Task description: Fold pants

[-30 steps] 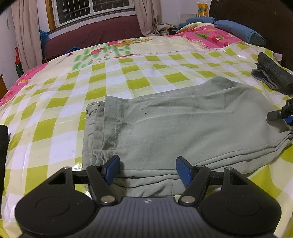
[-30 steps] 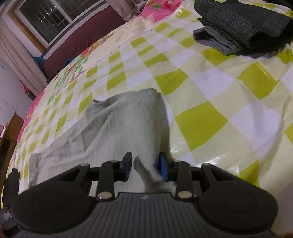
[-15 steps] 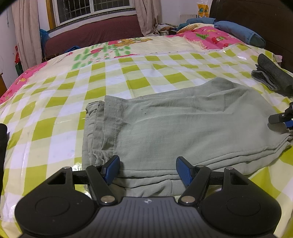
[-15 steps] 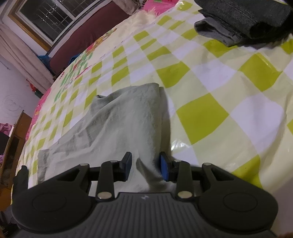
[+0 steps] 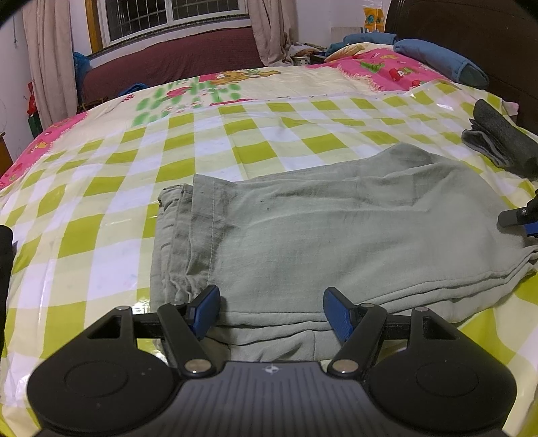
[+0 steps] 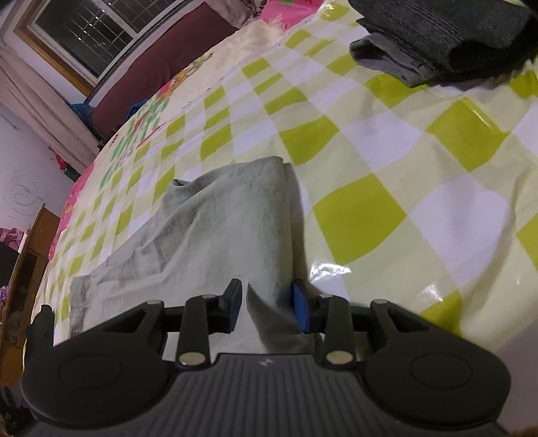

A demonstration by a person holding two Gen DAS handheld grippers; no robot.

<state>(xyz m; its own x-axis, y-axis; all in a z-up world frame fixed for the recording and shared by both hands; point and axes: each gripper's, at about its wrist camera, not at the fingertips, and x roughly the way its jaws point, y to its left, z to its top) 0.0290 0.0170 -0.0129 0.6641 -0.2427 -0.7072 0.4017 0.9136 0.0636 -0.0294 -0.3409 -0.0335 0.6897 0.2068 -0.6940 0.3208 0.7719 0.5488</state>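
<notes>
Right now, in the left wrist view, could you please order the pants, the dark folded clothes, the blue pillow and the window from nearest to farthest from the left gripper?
1. Pants: directly ahead, their near edge between the open fingers of the left gripper.
2. Dark folded clothes: far right, beyond the pants.
3. Blue pillow: upper right, by the headboard.
4. Window: top, behind the bed.

Pants (image 5: 336,235) on bed (image 5: 101,201)

bed (image 5: 101,215) — glossy green-and-white check cover | on it: pale green pants (image 5: 336,235) folded flat near the front edge | dark grey folded clothes (image 5: 501,144) at the right, apart from the pants | blue pillow (image 5: 440,62) — far right corner
</notes>
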